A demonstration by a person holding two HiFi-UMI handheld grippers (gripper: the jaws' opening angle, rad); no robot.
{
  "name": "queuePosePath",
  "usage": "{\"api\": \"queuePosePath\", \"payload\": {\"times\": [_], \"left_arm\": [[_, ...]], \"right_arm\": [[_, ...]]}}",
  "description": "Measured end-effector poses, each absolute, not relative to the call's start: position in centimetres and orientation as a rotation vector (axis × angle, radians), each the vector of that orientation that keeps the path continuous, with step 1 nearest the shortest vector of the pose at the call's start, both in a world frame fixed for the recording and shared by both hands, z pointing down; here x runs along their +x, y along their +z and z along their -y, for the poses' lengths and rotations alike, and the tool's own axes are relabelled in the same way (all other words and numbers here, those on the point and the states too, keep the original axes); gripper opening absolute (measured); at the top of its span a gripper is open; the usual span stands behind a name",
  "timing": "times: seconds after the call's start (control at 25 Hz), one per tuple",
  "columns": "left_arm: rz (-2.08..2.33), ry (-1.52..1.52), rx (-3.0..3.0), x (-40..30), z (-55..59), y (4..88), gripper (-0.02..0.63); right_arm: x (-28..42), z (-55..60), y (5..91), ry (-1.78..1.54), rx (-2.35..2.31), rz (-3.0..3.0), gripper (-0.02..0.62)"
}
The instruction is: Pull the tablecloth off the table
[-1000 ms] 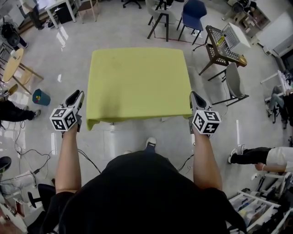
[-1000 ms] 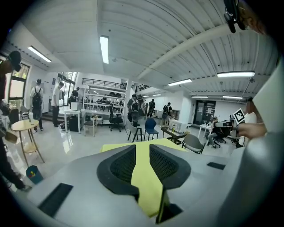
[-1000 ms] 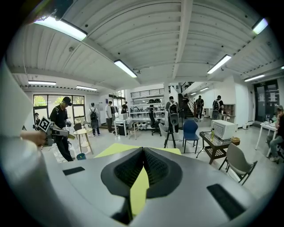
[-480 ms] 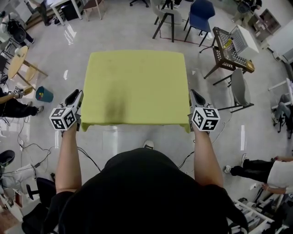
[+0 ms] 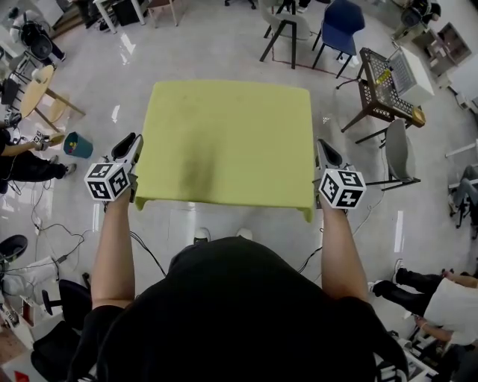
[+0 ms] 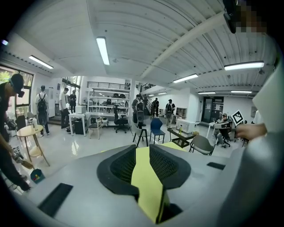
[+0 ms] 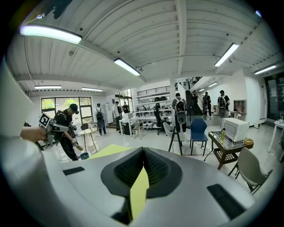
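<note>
Yellow-green tablecloth (image 5: 224, 142) is clamped at its near corners by left gripper (image 6: 142, 150) and right gripper (image 7: 143, 150) jaws.

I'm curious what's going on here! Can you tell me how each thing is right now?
Tablecloth: spread out flat, both near corners pinched.
Left gripper: jaws shut on the tablecloth's near left corner.
Right gripper: jaws shut on the tablecloth's near right corner.
Blue chair: upright, nobody on it.
</note>
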State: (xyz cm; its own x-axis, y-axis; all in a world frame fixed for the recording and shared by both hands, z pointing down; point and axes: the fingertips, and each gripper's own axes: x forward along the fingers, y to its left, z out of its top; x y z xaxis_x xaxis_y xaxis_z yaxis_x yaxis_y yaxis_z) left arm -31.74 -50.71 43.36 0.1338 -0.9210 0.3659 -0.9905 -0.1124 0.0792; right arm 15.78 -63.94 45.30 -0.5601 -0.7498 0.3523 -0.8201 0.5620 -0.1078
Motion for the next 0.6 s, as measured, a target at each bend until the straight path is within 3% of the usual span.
{"api": "queuePosePath", "payload": {"times": [0.6], "left_arm": [[1.793, 0.335, 2.171, -37.8, 52.6, 44.1, 0.112]], "right_arm": [[8.9, 63.5, 45.4, 0.335, 1.333, 2.476, 0.020]]}}
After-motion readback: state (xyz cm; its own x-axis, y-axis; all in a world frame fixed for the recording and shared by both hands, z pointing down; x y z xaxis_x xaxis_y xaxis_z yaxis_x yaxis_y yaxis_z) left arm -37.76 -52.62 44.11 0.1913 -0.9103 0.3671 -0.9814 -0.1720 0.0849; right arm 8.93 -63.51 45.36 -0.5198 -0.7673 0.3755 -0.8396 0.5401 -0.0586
